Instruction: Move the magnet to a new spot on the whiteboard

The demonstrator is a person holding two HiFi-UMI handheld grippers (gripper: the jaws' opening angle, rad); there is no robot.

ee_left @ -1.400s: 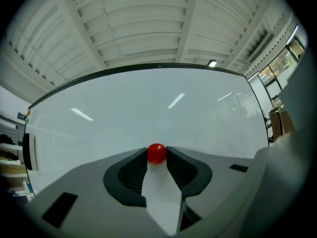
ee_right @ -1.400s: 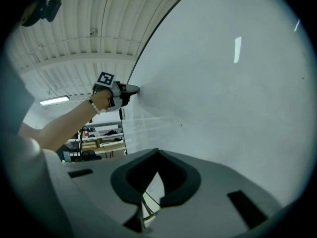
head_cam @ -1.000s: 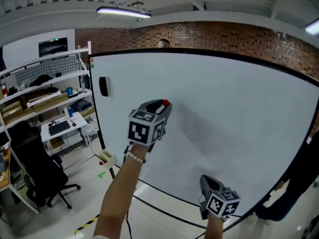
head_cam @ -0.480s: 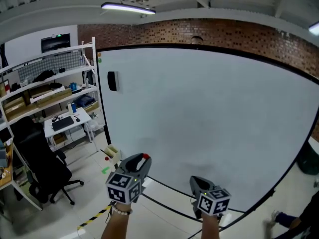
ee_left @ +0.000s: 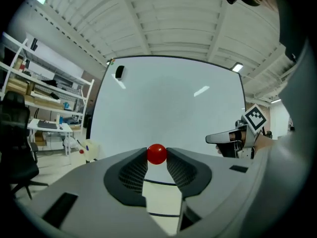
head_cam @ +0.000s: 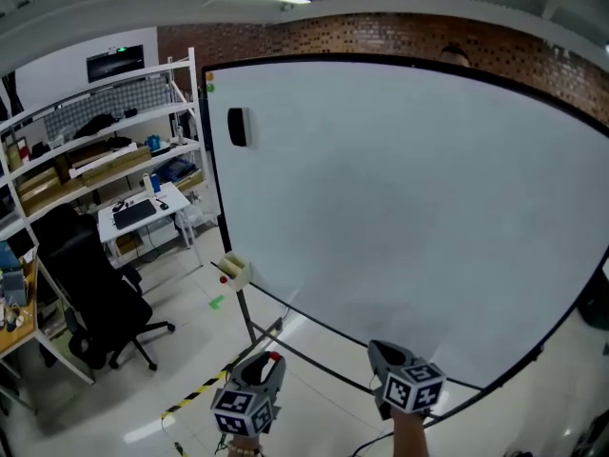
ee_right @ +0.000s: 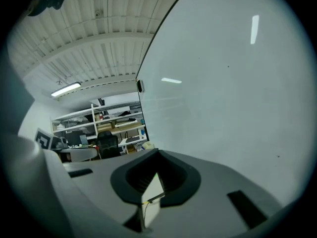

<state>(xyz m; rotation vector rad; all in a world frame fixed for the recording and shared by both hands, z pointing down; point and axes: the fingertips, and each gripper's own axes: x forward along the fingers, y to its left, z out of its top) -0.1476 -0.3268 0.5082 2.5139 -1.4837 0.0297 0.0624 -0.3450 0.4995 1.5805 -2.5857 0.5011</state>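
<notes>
Whiteboard [head_cam: 409, 188], wide and blank, is seen filling the head view, with a black eraser [head_cam: 237, 127] stuck near its upper left corner. Low in the frame, off the board, a small red ball magnet [head_cam: 275, 357] is pinched at the tip of the left gripper [head_cam: 269, 363]. The right gripper [head_cam: 383, 350] is held near it, and both are cut off by the bottom edge. A pale tray [head_cam: 234, 270] is fixed at the board's left edge, and the small red item at it cannot be made out. Shelves [head_cam: 95, 150] at left are loaded with boxes. Over to the left gripper view: the glossy red sphere is clamped between the two jaw tips, with the board well behind it. In the right gripper view, the jaws are closed together with nothing gripped, and the board is seen alongside at right.
</notes>
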